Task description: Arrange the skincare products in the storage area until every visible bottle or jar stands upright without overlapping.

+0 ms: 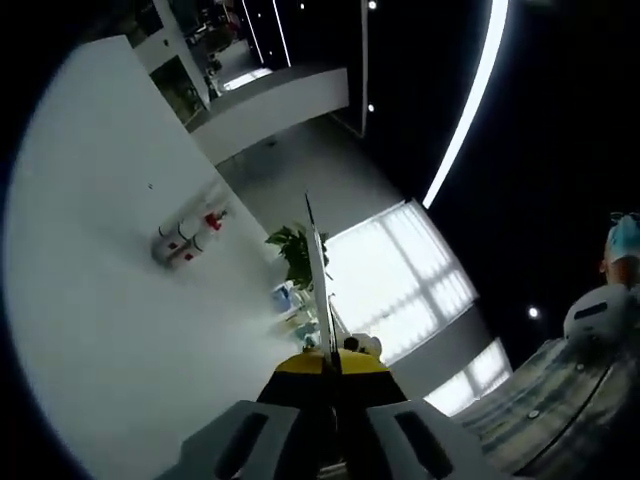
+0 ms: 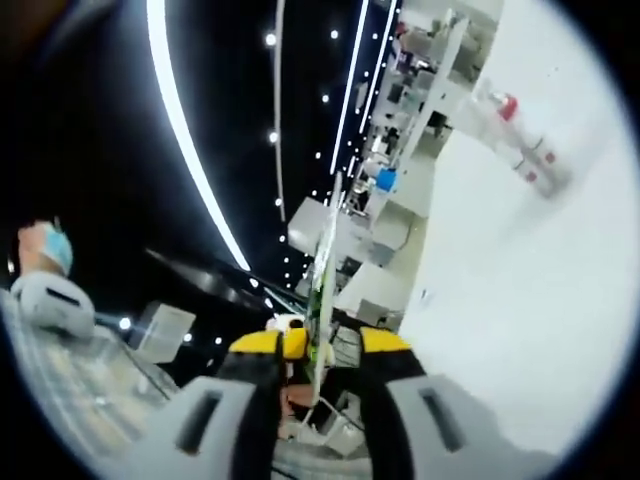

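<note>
A pale flat packet (image 1: 317,285) showed edge-on in the left gripper view, so thin that it read as little more than a white-grey line. It rose straight out from between the closed yellow-tipped fingers of the left gripper (image 1: 326,372), held up in the air. In the right gripper view a green-marked flat packet (image 2: 322,285) likewise stood edge-on, rising between the fingers of the right gripper (image 2: 318,352). Whether those fingers pressed on it could not be told. No print was legible on either.
</note>
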`<state>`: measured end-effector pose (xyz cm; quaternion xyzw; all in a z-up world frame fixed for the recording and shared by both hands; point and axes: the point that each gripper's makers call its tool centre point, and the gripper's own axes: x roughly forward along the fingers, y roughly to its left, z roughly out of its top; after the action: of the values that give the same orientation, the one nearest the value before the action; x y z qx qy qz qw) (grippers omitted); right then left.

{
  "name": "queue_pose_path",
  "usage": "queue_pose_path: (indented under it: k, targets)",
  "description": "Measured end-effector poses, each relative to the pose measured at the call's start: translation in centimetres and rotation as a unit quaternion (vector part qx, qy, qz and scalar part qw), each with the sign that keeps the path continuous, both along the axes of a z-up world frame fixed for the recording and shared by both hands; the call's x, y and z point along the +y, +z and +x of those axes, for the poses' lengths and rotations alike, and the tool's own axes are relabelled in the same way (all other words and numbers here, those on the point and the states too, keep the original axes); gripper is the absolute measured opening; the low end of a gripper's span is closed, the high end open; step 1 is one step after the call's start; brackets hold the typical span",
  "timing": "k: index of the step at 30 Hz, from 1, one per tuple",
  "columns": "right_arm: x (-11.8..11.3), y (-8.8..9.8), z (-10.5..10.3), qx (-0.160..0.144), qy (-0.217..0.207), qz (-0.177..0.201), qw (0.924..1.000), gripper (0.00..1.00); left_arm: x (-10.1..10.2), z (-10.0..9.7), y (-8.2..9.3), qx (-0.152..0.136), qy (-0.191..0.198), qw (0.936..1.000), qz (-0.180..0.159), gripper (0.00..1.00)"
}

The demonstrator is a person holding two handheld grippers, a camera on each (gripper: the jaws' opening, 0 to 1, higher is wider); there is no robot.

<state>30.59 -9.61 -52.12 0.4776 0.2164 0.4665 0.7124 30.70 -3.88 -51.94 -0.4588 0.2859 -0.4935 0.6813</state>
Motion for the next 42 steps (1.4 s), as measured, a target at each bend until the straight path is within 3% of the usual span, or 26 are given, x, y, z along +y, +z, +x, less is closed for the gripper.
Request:
queue_pose_path:
  k: [4,20,27,37,42]
  targets:
    - [-0.4,0.0,0.2,-0.006,-0.016,-0.008,0.9998,0.40,0.5,1.0,0.1,-0.004,0.007,1.0000,0.006,0.00]
    - [-2.2,-0.5,0.3,-0.020,-0.060,-0.041,0.9972,0.59,2.7,6.1,0.1,-0.007,0.038,0.9989,0.026,0.00]
    - [-2.3,-0.3,0.1,-0.031,-0.058,-0.059,0.9961,0.61,3.3,7.7,-0.3,0.000,0.046,0.9984,0.032,0.00]
    - [-2.8,-0.1,0.1,-0.029,-0.062,-0.063,0.9957,0.63,4.3,9.5,-1.4,0.014,0.068,0.9964,0.049,0.00]
    - [-2.7,-0.9,-0.2,-0.019,-0.050,-0.074,0.9958,0.63,4.7,10.1,-1.3,0.017,0.078,0.9956,0.049,0.00]
